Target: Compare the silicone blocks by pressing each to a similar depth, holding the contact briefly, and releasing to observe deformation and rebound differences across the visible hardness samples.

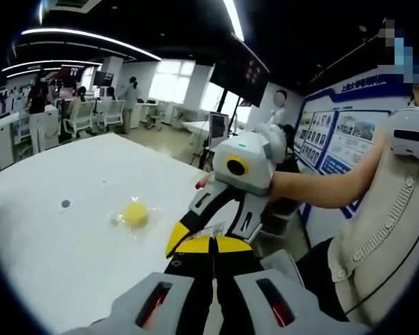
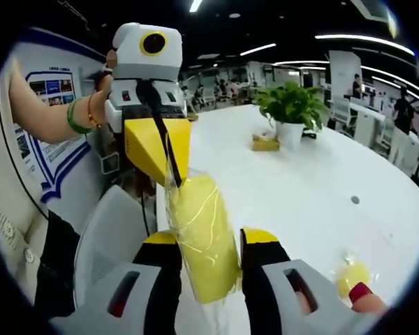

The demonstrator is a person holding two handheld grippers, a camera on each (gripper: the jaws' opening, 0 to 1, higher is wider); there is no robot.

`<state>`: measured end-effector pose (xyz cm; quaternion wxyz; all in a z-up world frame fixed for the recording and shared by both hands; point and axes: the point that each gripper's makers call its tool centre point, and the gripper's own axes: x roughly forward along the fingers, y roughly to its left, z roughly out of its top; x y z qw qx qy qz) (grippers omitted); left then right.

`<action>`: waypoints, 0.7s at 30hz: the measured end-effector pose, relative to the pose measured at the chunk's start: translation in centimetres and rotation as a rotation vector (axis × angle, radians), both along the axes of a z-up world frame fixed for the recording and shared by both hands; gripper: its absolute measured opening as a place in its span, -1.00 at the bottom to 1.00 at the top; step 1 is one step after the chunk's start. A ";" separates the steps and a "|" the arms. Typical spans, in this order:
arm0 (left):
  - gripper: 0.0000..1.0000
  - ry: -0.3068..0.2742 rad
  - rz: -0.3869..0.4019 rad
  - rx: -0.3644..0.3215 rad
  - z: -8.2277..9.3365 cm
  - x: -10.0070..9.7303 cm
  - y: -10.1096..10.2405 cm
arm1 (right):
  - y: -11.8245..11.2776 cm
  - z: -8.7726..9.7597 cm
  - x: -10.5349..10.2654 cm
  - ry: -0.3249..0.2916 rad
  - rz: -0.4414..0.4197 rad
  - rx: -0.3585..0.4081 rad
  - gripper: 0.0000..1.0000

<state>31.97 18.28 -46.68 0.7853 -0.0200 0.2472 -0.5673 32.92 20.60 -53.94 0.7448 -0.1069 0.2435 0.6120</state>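
Your right gripper pinches the wrapped yellow block to test squash; your left gripper clamps its wrapper, steadying it.

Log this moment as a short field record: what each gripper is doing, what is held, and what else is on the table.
right gripper: shut on wrapped yellow block
left gripper: jaws meet at the wrap's top edge
second yellow sample: lies in clear wrap on the white table
potted plant: upright at the far side
small box: beside the plant

Right gripper fingers clamp the wrapped yellow block.
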 end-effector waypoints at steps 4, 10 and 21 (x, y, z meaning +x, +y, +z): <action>-1.00 0.001 0.000 0.002 0.0 0.0 0.0 | -0.1 0.0 0.0 0.007 -0.005 0.003 -0.37; -1.00 0.013 0.004 -0.005 -0.1 0.0 0.0 | -0.3 -0.1 -0.2 0.017 -0.012 0.013 -0.33; -1.00 0.060 0.006 -0.040 -1.0 -0.7 -0.1 | -1.2 -0.2 -0.9 0.052 -0.094 0.061 -0.03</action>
